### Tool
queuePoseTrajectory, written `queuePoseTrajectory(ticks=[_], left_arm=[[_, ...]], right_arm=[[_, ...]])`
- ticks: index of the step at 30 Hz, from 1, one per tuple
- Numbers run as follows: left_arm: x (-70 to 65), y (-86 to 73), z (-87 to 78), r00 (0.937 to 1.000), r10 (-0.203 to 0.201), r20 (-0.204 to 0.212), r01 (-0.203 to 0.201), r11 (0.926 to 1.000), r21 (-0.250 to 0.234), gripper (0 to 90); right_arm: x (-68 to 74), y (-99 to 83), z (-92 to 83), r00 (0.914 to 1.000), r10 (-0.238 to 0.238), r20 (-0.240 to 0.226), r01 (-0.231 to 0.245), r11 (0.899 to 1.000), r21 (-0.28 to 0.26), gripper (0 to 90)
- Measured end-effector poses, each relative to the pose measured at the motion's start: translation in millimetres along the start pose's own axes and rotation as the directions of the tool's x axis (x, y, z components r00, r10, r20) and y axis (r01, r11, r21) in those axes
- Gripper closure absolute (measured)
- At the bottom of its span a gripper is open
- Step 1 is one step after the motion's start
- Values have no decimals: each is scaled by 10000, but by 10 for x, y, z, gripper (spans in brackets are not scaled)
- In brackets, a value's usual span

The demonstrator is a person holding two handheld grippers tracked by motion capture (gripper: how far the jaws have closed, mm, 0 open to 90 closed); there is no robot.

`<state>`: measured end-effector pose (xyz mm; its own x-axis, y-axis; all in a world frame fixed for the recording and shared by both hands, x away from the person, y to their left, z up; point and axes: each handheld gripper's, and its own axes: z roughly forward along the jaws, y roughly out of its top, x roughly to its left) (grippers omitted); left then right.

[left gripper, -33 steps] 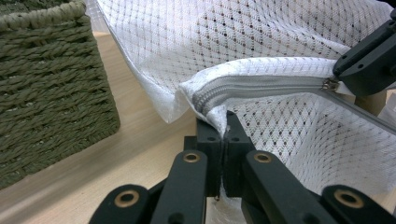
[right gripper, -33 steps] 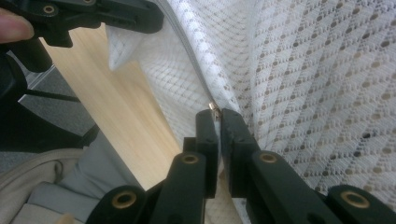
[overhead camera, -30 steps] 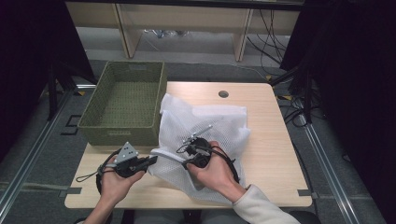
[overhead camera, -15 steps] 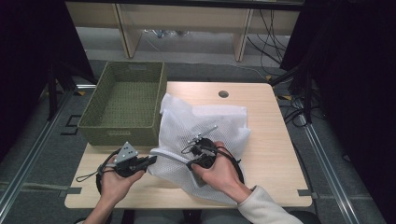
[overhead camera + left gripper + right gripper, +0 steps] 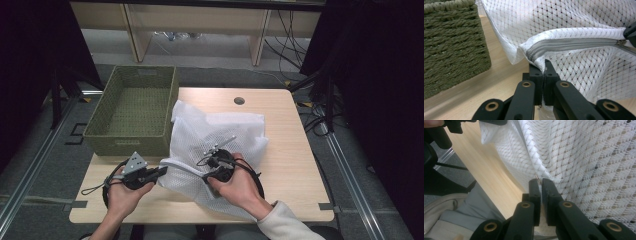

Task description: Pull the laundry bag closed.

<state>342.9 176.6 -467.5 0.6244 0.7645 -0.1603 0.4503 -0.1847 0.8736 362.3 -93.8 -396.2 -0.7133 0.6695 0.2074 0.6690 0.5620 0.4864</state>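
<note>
A white mesh laundry bag (image 5: 215,135) lies crumpled on the wooden table (image 5: 295,145). Its grey zipper (image 5: 574,45) runs along the raised front edge. My left gripper (image 5: 161,172) (image 5: 544,67) is shut on the bag's corner at the zipper's end. To its right, my right gripper (image 5: 209,174) (image 5: 541,183) is shut on the small metal zipper pull (image 5: 537,178), its jaws nearly together against the mesh. The edge of the bag is stretched between the two grippers.
A green woven basket (image 5: 132,107) (image 5: 451,42) stands at the table's left rear, close beside the bag and my left gripper. A round hole (image 5: 239,100) sits near the table's far edge. Bare wood lies to the right of the bag.
My right hand has edged slightly to the right with the zipper pull. The left hand has stayed put.
</note>
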Motion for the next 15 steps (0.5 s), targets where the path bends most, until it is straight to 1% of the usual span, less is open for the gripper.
queuePoseTrajectory(ticks=[1, 3, 4, 7, 8, 9, 10, 11, 12, 13, 14, 15], left_arm=[[5, 1, -2, 10000, 4, -3, -4, 10000, 8, 885], [7, -1, 1, 10000, -44, 32, 44, 10000, -31, 885], [7, -2, 0, 10000, -15, 0, 15, 10000, -2, 885], [12, -3, -4, 10000, -28, -38, 28, 10000, 29, 885], [12, -4, -4, 10000, -64, -40, 64, 10000, 8, 885], [20, -1, -6, 10000, 92, -15, -92, 10000, 27, 885], [21, -1, -5, 9999, 116, -12, -116, 9999, 36, 884], [20, -1, -4, 9999, 112, -7, -112, 9999, 31, 885], [19, -1, -5, 9999, 110, -3, -110, 9999, 34, 885], [9, -3, -3, 10000, -55, -40, 55, 10000, 24, 885], [9, -1, -3, 10000, -37, -39, 37, 10000, 26, 885], [12, -2, -4, 10000, -41, -48, 41, 10000, 21, 884]], right_arm=[[17, -1, -8, 9998, 175, -45, -175, 9998, 61, 873], [21, -2, -12, 9997, 236, -34, -236, 9997, 98, 873], [7, -3, -13, 10000, 9, -49, -9, 10000, 35, 873], [-1, -16, -21, 10000, 63, -46, -62, 9999, 90, 872], [-10, -20, -23, 9999, 20, -125, -19, 10000, 77, 873], [-18, -24, -23, 9999, -57, -152, 58, 10000, 76, 873], [-19, -26, -34, 9999, -18, -156, 21, 9999, 154, 873], [-13, -32, -43, 9999, 76, -146, -75, 9999, 118, 873], [1, -38, -47, 9997, 223, -22, -223, 9997, 63, 873], [1, -38, -47, 9997, 223, -22, -223, 9997, 63, 873], [3, -38, -48, 9995, 313, -46, -312, 9994, 135, 873], [1, -38, -47, 9997, 260, -41, -260, 9996, 110, 873]])
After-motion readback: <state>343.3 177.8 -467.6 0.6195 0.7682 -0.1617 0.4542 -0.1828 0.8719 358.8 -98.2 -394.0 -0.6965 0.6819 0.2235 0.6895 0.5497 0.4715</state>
